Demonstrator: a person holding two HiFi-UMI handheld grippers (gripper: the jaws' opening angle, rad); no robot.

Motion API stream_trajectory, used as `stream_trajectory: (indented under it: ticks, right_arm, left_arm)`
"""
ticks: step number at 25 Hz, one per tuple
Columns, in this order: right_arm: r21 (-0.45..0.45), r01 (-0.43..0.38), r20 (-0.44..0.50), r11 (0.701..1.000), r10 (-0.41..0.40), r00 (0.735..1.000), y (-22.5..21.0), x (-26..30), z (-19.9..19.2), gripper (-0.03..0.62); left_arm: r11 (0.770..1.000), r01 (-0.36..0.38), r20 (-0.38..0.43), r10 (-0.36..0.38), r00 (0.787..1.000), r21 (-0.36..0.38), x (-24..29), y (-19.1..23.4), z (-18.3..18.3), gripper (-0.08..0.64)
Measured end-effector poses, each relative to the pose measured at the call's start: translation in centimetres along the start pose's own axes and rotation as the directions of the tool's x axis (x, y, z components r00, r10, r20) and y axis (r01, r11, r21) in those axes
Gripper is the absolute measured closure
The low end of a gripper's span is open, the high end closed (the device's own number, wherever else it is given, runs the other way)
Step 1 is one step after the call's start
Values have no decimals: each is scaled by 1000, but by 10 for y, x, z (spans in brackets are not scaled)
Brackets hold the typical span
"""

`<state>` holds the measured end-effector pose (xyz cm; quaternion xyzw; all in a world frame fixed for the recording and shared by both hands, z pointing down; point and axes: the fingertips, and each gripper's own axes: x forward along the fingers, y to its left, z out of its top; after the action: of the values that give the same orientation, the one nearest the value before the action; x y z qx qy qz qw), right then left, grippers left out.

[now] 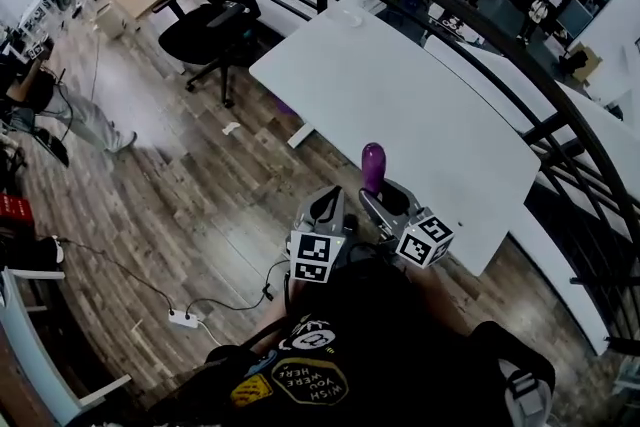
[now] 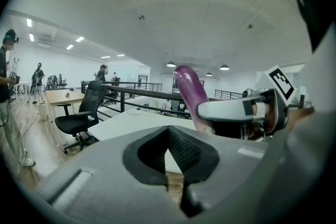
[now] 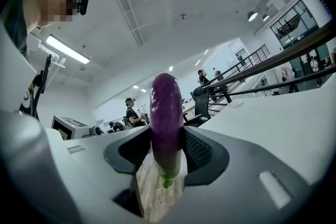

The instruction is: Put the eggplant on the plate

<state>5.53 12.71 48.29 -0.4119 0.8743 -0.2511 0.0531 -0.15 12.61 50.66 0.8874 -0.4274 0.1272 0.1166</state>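
Note:
A purple eggplant stands upright, stem end down, with my right gripper shut on its lower part. In the right gripper view the eggplant fills the gap between the jaws of the right gripper. My left gripper sits just left of it, shut with nothing in it. The left gripper view shows the eggplant and the right gripper to its right. Both grippers hang over the wood floor, short of the white table. A small white plate lies at the table's far end.
A black office chair stands at the table's far left corner. A dark curved railing runs behind the table. A power strip with cables lies on the floor at my left. A seated person is far left.

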Motion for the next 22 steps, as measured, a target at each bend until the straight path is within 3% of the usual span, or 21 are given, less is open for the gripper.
stream_trajectory:
  ticks: [5, 9, 15, 18, 22]
  right_arm:
    - [-3, -29, 0, 1000, 29, 1000, -39, 46, 34, 402]
    - [2, -49, -9, 999, 49, 999, -71, 76, 57, 402]
    - [22, -69, -58, 997, 70, 996, -117, 112, 65, 402]
    - [32, -65, -84, 997, 68, 994, -126, 131, 62, 402]
    - [34, -32, -79, 999, 34, 996, -143, 162, 68, 402]
  left_arm:
    - [1000, -3, -9, 3, 1000, 6, 55, 35, 30, 555]
    - [998, -34, 0, 34, 999, -49, 93, 65, 51, 555]
    - [997, -54, -62, 51, 997, -55, 138, 85, 46, 555]
    - [998, -34, -105, 29, 994, -44, 158, 96, 40, 555]
    - [1000, 30, -83, -30, 996, -4, 192, 121, 58, 555]
